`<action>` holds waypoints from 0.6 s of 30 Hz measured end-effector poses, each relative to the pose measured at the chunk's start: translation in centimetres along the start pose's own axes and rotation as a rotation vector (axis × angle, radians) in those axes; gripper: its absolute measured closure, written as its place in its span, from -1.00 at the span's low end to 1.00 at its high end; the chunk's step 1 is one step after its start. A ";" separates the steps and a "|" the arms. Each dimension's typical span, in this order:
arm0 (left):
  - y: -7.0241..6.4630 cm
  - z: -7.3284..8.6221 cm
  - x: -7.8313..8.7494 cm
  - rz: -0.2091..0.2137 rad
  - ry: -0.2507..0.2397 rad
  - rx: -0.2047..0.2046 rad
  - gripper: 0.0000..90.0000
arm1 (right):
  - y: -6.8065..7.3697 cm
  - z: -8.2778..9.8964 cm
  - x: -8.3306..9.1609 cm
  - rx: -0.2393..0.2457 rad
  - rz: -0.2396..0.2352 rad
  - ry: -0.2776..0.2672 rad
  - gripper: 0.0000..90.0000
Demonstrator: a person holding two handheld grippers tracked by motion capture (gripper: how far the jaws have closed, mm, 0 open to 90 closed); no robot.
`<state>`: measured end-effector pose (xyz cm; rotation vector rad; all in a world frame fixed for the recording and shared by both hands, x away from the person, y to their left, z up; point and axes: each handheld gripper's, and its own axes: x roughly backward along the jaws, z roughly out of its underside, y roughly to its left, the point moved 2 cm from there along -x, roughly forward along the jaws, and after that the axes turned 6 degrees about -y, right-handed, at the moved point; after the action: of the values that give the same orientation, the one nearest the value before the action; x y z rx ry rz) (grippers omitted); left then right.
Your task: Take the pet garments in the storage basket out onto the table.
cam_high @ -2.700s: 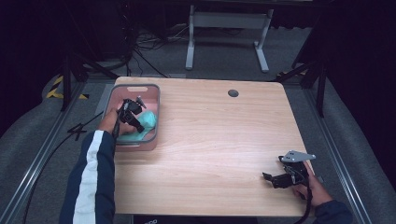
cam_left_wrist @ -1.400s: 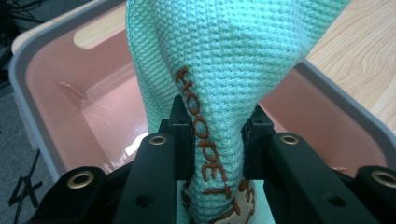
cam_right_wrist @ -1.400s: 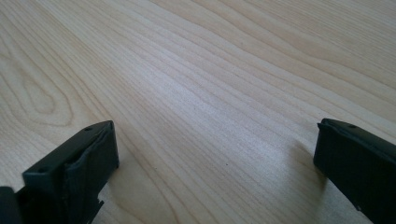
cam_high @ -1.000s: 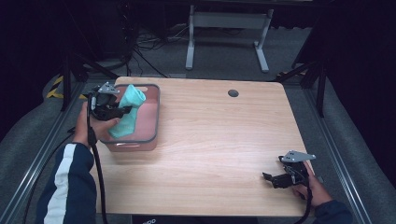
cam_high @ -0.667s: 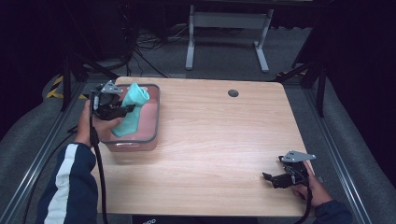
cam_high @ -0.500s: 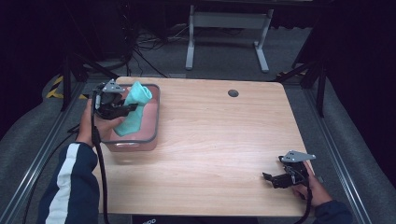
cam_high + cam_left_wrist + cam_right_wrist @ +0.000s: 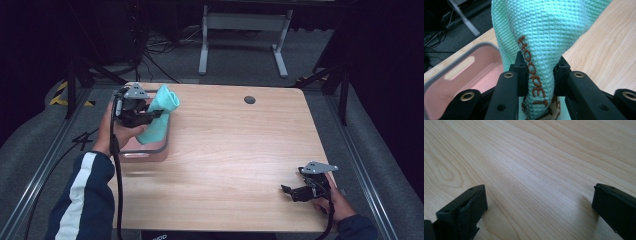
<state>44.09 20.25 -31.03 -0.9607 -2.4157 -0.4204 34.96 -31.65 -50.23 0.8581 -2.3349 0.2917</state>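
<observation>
A mint-green knitted cloth with brown stitched lettering hangs bunched above the pink bin at the table's left. My left gripper is shut on it, the fabric squeezed between both black jaws. The cloth's free end lifts over the bin's right rim toward the table. Low at the table's front right, my right gripper stands open; its two jaws are wide apart over bare wood with nothing between them.
The pink bin has a grey rim and a slotted handle; its inside looks bare. A dark round grommet sits near the table's far edge. Wood tabletop stretches between the hands. A cable trails from the left gripper.
My left gripper has lifted the green cloth out of the bin and carried it up and to the right. The right gripper has stayed put.
</observation>
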 end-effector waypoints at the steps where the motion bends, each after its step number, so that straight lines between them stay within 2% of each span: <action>1: -0.3 -0.2 -0.1 0.006 0.002 -0.006 0.59 | 0.0 0.0 0.0 0.001 0.000 0.000 -0.99; 5: -1.3 -0.9 -0.7 0.028 0.001 -0.041 0.59 | 0.0 0.0 0.0 0.000 0.000 0.000 -0.99; 13: -3.3 -2.0 -2.1 0.076 0.005 -0.072 0.59 | 0.0 0.0 0.0 0.000 0.000 0.000 -0.99; 18: -5.1 -2.9 -3.3 0.115 0.026 -0.112 0.59 | 0.0 0.0 0.0 -0.001 0.000 0.000 -0.99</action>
<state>43.58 13.57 -31.02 -1.1292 -2.3200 -0.5270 34.95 -31.65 -50.23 0.8573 -2.3347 0.2911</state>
